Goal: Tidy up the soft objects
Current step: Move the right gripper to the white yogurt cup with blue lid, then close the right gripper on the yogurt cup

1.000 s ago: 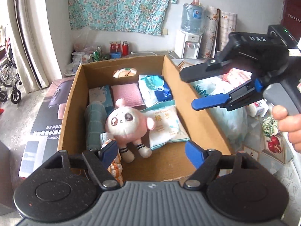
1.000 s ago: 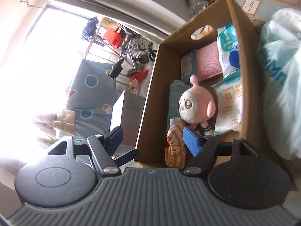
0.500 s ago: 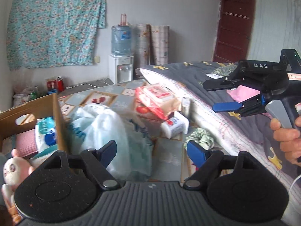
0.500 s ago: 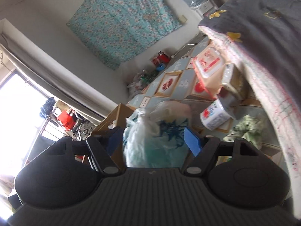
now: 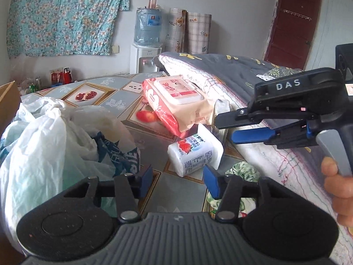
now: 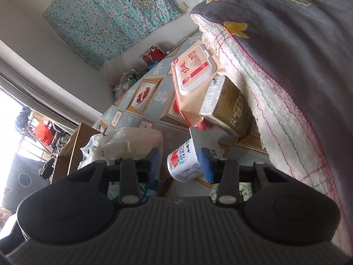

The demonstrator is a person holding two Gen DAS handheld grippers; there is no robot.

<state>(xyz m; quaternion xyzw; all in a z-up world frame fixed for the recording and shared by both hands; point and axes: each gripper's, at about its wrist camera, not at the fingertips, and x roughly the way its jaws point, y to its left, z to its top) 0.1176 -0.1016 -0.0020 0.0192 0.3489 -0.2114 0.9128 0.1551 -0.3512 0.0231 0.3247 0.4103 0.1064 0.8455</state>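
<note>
A white tissue pack with a strawberry print point(image 5: 195, 154) point(image 6: 183, 161) lies on the patterned floor beside the bed. Behind it leans a pink-and-red wet-wipe pack point(image 5: 176, 101) point(image 6: 192, 70) and a gold pack point(image 6: 227, 108). A green patterned cloth point(image 5: 242, 170) lies by the bed's edge. My left gripper point(image 5: 178, 183) hangs short of the white pack, jaws closing with nothing between them. My right gripper point(image 5: 227, 130) point(image 6: 181, 165) hovers above that pack, held by a hand, its jaws also closing on nothing.
A crumpled white plastic bag point(image 5: 55, 137) point(image 6: 123, 141) fills the left. The cardboard box point(image 5: 6, 101) point(image 6: 72, 145) shows only an edge beyond it. A bed with a grey quilt point(image 5: 242, 70) point(image 6: 297, 44) bounds the right. A water dispenser point(image 5: 146, 44) stands at the far wall.
Both grippers swung away from the cardboard box with the pink plush toy, over to the floor beside the bed, and sank lower. Both pairs of jaws stand narrower than before.
</note>
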